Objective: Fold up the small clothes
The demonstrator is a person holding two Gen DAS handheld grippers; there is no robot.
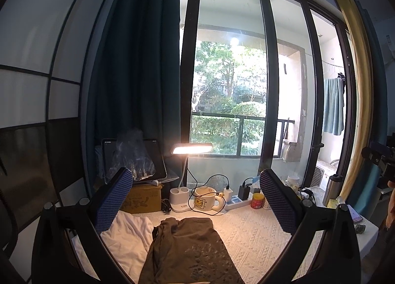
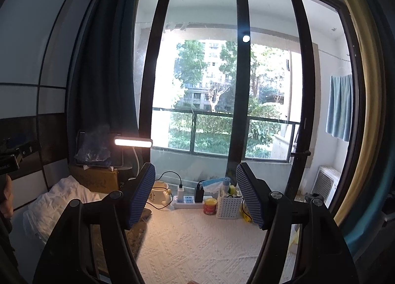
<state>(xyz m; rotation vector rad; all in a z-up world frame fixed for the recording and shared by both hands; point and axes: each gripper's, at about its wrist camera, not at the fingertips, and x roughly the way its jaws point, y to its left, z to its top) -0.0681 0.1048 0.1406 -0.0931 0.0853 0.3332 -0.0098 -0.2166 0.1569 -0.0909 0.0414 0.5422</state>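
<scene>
Two grippers, left gripper and right gripper, both held level above the table with jaws wide apart and nothing between them. Olive-brown garment lying loosely bunched on the cream textured tablecloth, touching a rumpled white cloth, possibly another garment.

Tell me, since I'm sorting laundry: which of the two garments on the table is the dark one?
The olive-brown garment with a faint printed pattern, lying mid-table; the crumpled white garment sits to its left.
</scene>
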